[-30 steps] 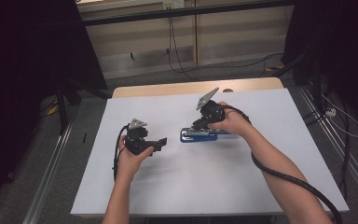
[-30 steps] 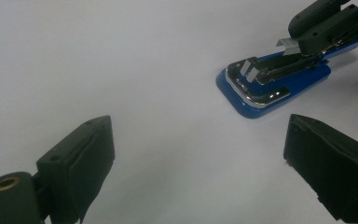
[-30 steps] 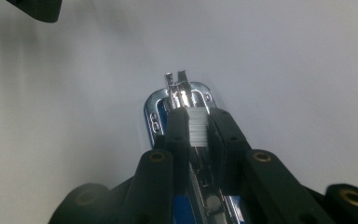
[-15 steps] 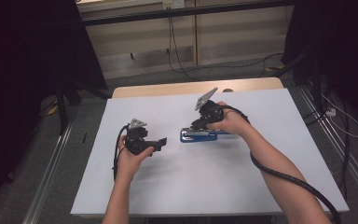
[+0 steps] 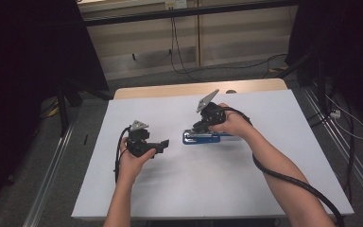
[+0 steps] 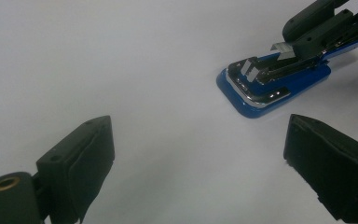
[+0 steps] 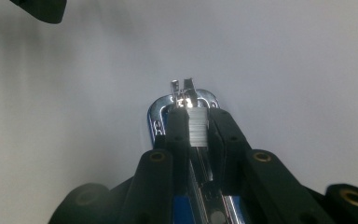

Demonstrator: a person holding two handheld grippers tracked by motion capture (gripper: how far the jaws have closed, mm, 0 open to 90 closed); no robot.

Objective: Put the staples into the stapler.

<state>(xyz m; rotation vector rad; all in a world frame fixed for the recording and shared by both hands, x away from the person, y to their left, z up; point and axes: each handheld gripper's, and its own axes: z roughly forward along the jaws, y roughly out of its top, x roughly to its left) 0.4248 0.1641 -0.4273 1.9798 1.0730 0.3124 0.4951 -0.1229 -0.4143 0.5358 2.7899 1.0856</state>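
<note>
Right gripper jaws clamped on blue stapler, on white table.

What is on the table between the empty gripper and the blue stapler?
Nothing. In the high view, only bare white table lies between the left gripper and the blue stapler. The left gripper view shows the same bare stretch.

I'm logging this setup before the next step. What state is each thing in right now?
Blue stapler: flat on the white table, opened, staple strip exposed.
Right claw: shut on the staple strip in the stapler.
Left claw: open, empty, apart from the stapler.
</note>
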